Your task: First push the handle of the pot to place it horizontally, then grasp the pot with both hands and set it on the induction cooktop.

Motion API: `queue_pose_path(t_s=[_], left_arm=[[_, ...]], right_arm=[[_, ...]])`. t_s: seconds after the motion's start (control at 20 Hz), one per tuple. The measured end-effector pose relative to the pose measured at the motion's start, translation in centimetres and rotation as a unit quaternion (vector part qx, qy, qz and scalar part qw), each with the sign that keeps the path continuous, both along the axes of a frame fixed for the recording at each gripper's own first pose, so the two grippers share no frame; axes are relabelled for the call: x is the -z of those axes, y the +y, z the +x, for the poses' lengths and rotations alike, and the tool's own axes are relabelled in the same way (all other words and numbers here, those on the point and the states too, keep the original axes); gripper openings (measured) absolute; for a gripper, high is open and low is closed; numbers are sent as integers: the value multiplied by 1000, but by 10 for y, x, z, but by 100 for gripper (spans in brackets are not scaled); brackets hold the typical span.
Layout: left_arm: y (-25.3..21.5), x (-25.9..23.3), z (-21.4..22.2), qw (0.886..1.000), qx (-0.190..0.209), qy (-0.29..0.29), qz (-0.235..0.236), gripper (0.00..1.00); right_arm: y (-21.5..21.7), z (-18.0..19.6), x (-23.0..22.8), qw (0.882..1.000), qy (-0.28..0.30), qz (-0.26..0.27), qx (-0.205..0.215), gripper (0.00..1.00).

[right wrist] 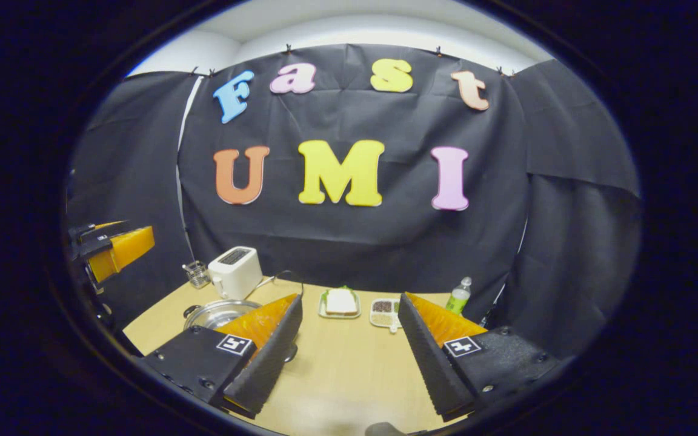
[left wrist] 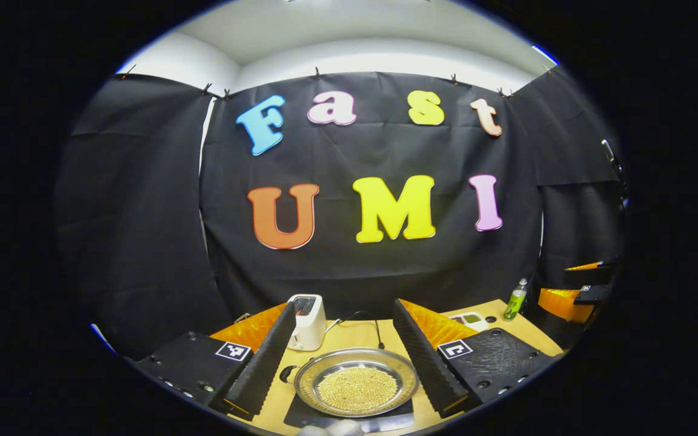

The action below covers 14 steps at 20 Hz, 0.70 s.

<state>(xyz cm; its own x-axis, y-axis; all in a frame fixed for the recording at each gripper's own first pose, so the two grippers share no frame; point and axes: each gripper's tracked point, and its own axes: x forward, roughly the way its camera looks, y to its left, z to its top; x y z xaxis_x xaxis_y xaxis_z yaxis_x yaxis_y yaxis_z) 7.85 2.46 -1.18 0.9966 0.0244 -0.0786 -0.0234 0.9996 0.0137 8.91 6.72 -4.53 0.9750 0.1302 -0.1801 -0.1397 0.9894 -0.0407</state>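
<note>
A shallow steel pot (left wrist: 355, 381) holding yellow grains sits on a flat black induction cooktop (left wrist: 300, 416) at the near edge of the table. A small dark handle (left wrist: 286, 373) sticks out on its left. My left gripper (left wrist: 344, 315) hangs open above and behind the pot, one finger on each side, touching nothing. In the right gripper view the pot (right wrist: 219, 313) lies at the left, partly hidden behind a finger. My right gripper (right wrist: 350, 300) stands open over bare table, well to the pot's right.
A white toaster (left wrist: 308, 321) stands behind the pot, with a cable (left wrist: 378, 333) trailing beside it. A glass (right wrist: 196, 274), a plate with a sandwich (right wrist: 340, 301), a small tray of grains (right wrist: 384, 310) and a green bottle (right wrist: 458, 295) line the back of the wooden table (right wrist: 349, 369).
</note>
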Motion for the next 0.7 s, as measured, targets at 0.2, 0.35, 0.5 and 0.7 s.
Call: queue_pose_path(t_s=[0.2,0.35,0.5,0.7], left_arm=[[-37,-30,-24,1000,15,-15,-10,96],[-54,-42,-38,999,18,-19,-18,96],[-67,-52,-49,999,20,-17,-34,96],[-70,-65,-56,999,13,-27,-33,96]], right_arm=[[-39,-23,-47,999,-41,7,15,100],[-66,-40,-67,998,-64,11,23,100],[-83,-53,-79,997,-72,17,28,100],[-89,-61,-88,996,-82,19,20,100]])
